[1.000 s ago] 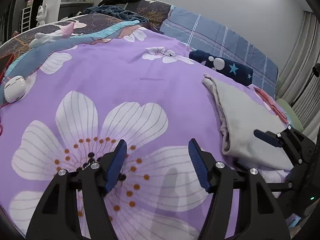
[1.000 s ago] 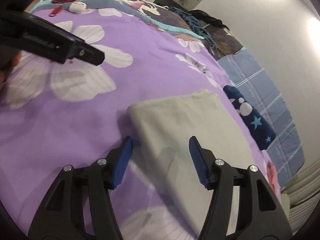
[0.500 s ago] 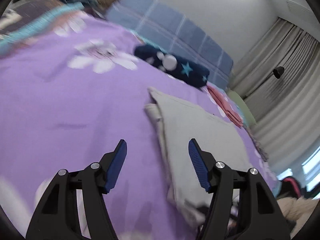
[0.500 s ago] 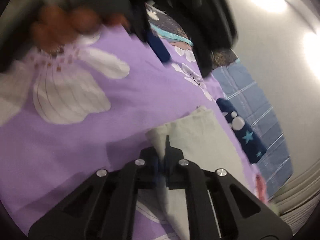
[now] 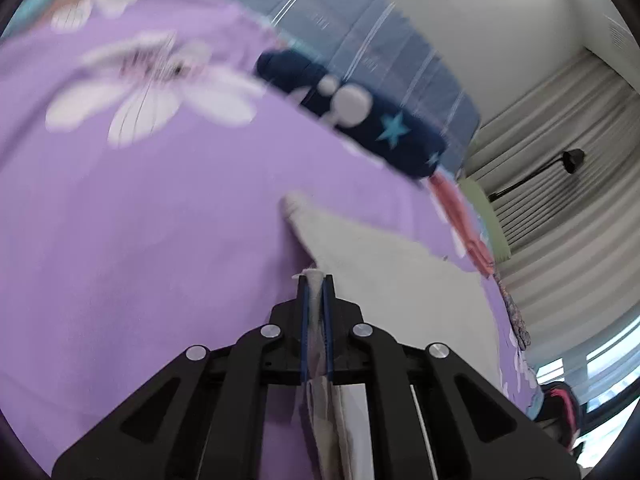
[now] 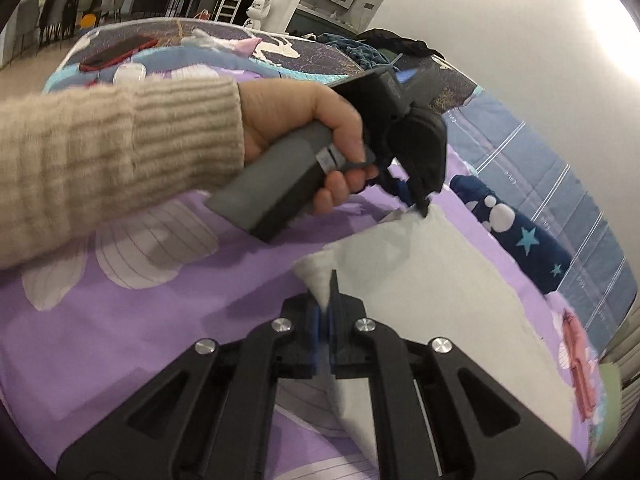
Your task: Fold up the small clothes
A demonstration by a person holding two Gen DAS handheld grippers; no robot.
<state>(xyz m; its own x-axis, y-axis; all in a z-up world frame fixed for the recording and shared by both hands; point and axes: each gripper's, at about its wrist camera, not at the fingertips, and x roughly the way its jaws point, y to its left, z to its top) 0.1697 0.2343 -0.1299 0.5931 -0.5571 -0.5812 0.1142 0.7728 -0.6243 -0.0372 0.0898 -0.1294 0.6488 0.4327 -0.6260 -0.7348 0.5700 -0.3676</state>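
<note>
A pale grey folded garment point(image 5: 400, 280) lies on the purple flowered bedspread point(image 5: 140, 220); it also shows in the right wrist view point(image 6: 432, 280). My left gripper point(image 5: 316, 280) is shut on the garment's left edge, cloth pinched between its blue pads. In the right wrist view the left gripper point(image 6: 420, 204), held in a hand, pinches the far corner. My right gripper point(image 6: 328, 304) is shut on the garment's near corner, which stands up as a small peak.
A folded navy garment with stars point(image 5: 360, 120) and a pink one point(image 5: 460, 216) lie beyond, against a blue plaid pillow point(image 5: 360, 52). Curtains point(image 5: 560, 160) hang at the right. A red phone point(image 6: 116, 50) and clothes lie at the bed's far end.
Both grippers were open a second ago; the right shut on the near corner first, then the left swung over to the garment and shut on its edge.
</note>
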